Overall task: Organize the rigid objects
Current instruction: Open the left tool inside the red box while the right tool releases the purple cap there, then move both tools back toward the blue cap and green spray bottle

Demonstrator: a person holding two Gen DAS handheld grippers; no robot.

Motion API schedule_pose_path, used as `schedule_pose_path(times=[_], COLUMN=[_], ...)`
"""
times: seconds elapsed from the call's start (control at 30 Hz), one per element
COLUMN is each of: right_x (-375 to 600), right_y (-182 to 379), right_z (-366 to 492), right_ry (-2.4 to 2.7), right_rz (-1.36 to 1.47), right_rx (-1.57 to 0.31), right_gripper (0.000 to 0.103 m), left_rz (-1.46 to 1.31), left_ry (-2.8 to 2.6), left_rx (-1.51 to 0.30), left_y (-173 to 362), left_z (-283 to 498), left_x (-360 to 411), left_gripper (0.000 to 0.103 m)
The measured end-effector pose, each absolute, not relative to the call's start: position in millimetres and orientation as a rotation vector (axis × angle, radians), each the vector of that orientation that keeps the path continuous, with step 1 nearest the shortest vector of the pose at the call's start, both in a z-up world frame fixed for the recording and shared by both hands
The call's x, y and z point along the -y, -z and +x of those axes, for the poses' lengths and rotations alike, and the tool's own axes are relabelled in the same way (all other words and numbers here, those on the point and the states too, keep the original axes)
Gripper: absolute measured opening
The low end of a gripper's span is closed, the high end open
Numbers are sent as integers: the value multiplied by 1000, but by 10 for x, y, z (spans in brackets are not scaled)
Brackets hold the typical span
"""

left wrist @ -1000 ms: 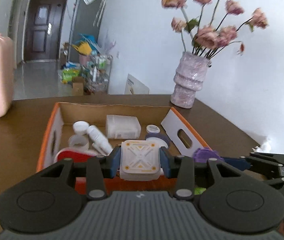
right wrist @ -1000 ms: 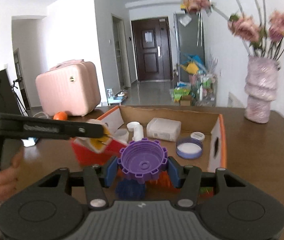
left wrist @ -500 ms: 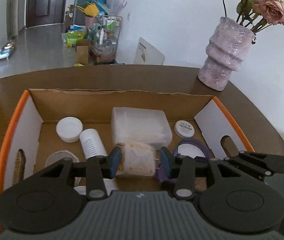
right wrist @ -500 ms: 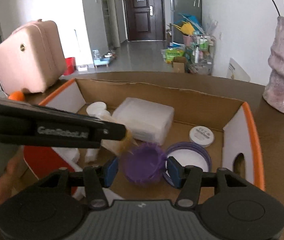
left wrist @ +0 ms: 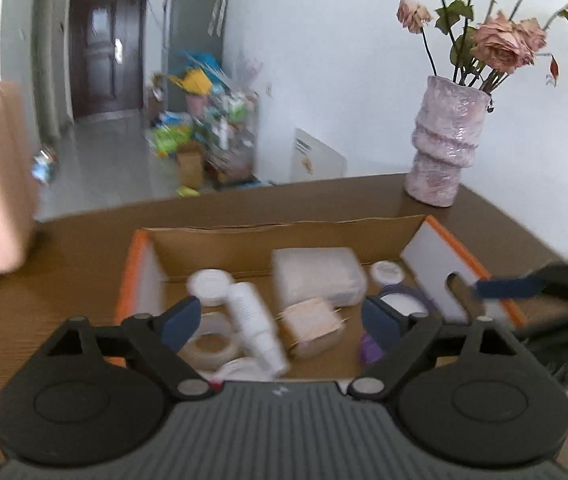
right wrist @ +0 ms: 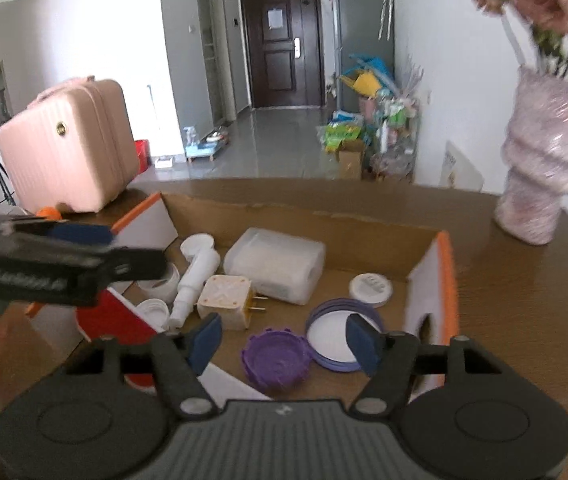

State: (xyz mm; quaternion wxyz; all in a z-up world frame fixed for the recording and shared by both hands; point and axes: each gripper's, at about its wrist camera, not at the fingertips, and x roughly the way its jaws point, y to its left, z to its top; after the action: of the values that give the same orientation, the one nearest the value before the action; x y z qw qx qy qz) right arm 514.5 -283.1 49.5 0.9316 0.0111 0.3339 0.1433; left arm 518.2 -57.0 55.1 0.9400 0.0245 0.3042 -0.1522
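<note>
Cardboard box (right wrist: 446, 268): near wall hidden by both tools | left gripper (left wrist: 279, 320): jaws opening, plug adapter (right wrist: 225, 300) loose on box floor, blurred | right gripper (right wrist: 284, 338): jaws opening, purple cap (right wrist: 275, 364) released below, front edge cut off

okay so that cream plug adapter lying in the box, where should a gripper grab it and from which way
Grip the plug adapter across its two flat side faces, coming down from above. Its square patterned face points up and the brass prongs stick out toward the clear plastic case, so avoid that end. The white bottle lies close on the other side, so keep the fingers narrow there.
</note>
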Motion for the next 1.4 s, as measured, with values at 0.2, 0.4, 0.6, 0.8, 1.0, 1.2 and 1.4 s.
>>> schedule_pose_path(times=[0.2, 0.4, 0.6, 0.8, 1.0, 1.2, 1.4], right_x=[3077, 3200, 3210, 3240, 3279, 3241, 3230], right_y=[-765, -911, -927, -638, -202, 123, 133], right_z=[4597, 3997, 3430, 2582, 1747, 1328, 1357], right_ry=[-257, -250, -274, -242, -276, -300, -279], right_rz=[71, 131, 148, 114, 89, 104, 45], right_rx=[-626, -564, -497, -415, -453, -515, -491], right_gripper=[73, 76, 78, 83, 86, 88, 88], left_rz=[86, 56, 36, 24, -48, -51, -50], left_ry=[193, 122, 93, 130, 132, 169, 167], left_rx=[-497, -431, -406, -447, -518, -611, -618], left_y=[-737, -893, -959, -632, -229, 3, -5], left_z=[4400, 3700, 3083, 2310, 1639, 1437, 1604], left_x=[285, 116, 109, 244, 354, 475, 567], left_gripper=[103, 103, 103, 103, 103, 103, 103])
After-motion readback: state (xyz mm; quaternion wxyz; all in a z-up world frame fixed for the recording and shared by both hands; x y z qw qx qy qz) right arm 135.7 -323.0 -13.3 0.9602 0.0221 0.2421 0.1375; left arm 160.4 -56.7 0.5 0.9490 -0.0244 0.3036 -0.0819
